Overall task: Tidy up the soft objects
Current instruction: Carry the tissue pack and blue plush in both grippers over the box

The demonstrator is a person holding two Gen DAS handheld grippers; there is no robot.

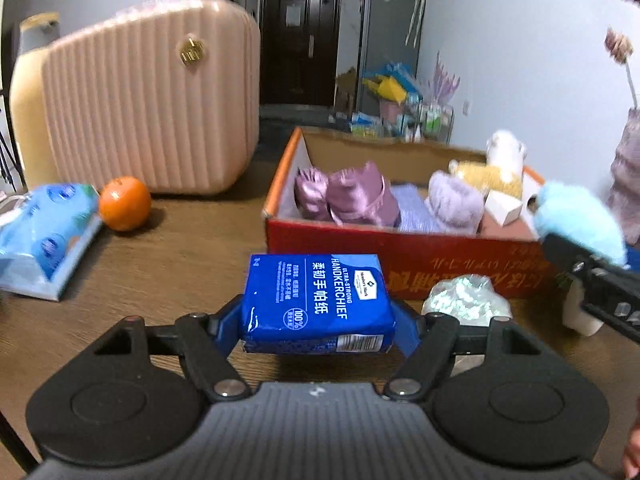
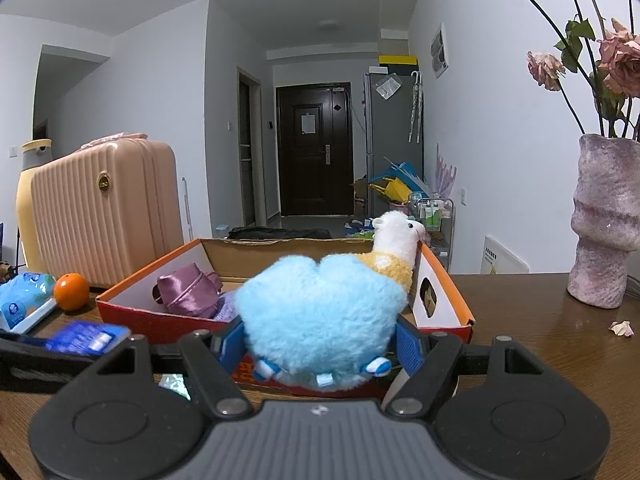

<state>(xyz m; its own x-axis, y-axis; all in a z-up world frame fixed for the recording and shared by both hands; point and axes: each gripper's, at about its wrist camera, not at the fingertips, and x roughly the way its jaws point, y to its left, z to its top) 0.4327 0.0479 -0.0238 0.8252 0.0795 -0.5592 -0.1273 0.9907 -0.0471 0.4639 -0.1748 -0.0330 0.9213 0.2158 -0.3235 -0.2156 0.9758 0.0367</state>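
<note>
My left gripper [image 1: 318, 320] is shut on a blue handkerchief tissue pack [image 1: 316, 300] and holds it above the table, in front of the red-and-orange cardboard box [image 1: 400, 260]. My right gripper [image 2: 320, 344] is shut on a fluffy light-blue plush toy [image 2: 320, 320] at the box's near wall [image 2: 120, 316]; it shows at the right of the left wrist view [image 1: 580, 220]. In the box lie purple satin pouches [image 1: 348, 196], a lilac plush [image 1: 456, 204] and a white-and-yellow alpaca plush [image 2: 394, 248].
An orange [image 1: 125, 203] and a blue wipes pack [image 1: 44, 232] lie at the left. A pink suitcase [image 1: 152, 96] stands behind them. A crumpled shiny bag [image 1: 468, 294] lies before the box. A pink vase with dried roses [image 2: 604, 220] stands at the right.
</note>
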